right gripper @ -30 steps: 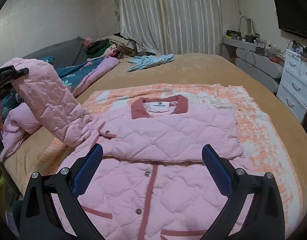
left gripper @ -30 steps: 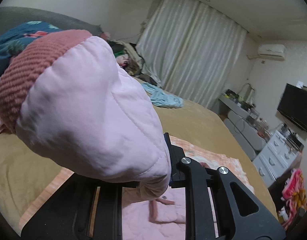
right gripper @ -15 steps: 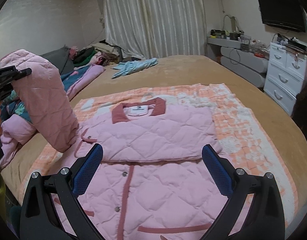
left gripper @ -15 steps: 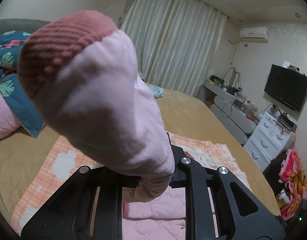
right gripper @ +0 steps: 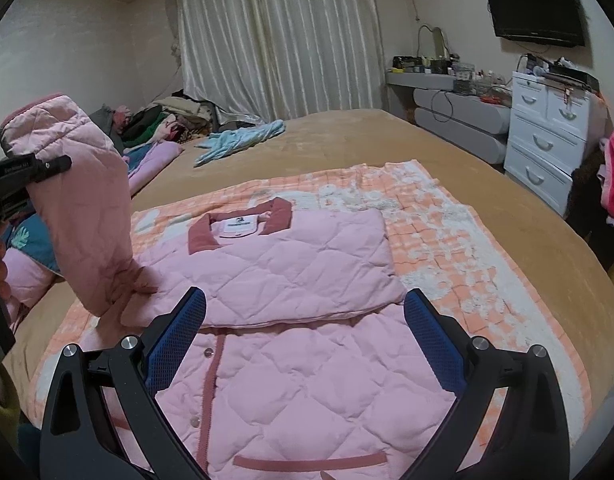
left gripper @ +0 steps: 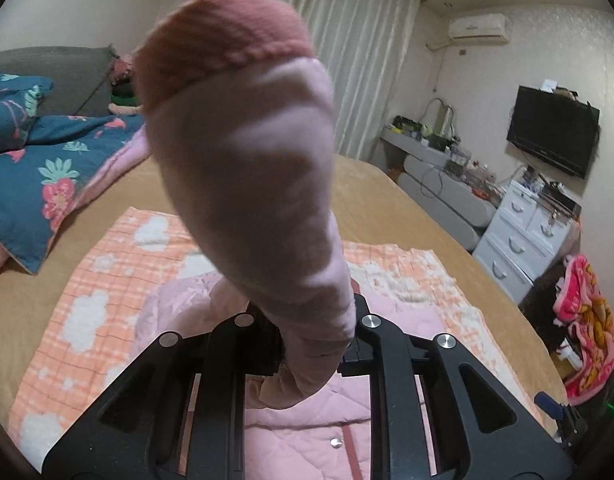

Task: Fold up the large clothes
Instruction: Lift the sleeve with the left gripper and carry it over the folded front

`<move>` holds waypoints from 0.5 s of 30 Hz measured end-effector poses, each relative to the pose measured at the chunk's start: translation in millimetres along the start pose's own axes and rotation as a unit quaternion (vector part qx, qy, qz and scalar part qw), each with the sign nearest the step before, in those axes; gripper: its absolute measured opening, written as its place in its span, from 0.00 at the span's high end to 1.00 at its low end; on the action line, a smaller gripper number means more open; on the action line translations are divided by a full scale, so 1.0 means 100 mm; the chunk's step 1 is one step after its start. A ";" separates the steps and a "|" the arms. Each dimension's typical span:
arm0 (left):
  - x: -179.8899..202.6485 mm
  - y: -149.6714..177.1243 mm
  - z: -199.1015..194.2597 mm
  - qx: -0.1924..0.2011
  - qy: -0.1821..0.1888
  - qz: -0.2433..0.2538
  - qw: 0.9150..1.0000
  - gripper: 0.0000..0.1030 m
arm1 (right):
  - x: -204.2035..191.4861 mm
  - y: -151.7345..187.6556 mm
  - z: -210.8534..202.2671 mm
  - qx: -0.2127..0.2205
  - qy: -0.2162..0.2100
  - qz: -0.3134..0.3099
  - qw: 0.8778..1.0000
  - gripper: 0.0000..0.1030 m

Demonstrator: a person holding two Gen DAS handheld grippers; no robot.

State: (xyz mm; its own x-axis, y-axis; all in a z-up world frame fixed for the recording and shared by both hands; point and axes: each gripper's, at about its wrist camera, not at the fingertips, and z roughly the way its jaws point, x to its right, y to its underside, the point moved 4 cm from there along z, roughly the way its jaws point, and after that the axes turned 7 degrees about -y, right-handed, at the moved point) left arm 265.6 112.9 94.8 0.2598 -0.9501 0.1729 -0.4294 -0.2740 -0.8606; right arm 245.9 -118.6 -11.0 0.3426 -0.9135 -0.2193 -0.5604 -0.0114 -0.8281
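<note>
A pink quilted jacket (right gripper: pixel 291 320) with dark-pink trim lies front up on an orange checked blanket (right gripper: pixel 447 248). One sleeve is folded across its chest. My left gripper (left gripper: pixel 313 344) is shut on the other sleeve (left gripper: pixel 251 184), holding it raised with the ribbed cuff (left gripper: pixel 223 52) pointing up. In the right wrist view that sleeve (right gripper: pixel 83 208) stands up at the jacket's left side, with the left gripper at the frame's left edge. My right gripper (right gripper: pixel 303 336) is open and empty, hovering over the jacket's lower front.
The blanket lies on a tan bed (right gripper: pixel 367 136). A blue garment (right gripper: pixel 243 140) and a clothes pile (right gripper: pixel 167 116) lie at the far side. A floral quilt (left gripper: pixel 39 168) is on the left. White drawers (right gripper: pixel 547 136) and a TV (right gripper: pixel 535 4) stand on the right.
My left gripper has carried the raised sleeve inward, toward the jacket's body, and the sleeve stands more upright. The right gripper stays open and has moved closer over the jacket.
</note>
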 end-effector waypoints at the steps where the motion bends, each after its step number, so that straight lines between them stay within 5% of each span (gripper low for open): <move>1: -0.02 0.03 -0.01 -0.003 0.002 0.004 1.000 0.90 | 0.03 0.00 0.00 0.001 0.003 0.002 1.000 0.04; 15: 0.48 0.47 0.39 -0.054 0.021 0.072 0.996 0.90 | 0.45 0.08 0.03 0.001 0.023 0.041 0.999 0.04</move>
State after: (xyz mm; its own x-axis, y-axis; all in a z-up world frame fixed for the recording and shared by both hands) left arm 291.7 60.6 43.9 0.1533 -0.9855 0.0732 -0.5500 -0.1466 -0.8222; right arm 259.0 -158.3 -29.6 0.2603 -0.9293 -0.2622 -0.5844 0.0646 -0.8089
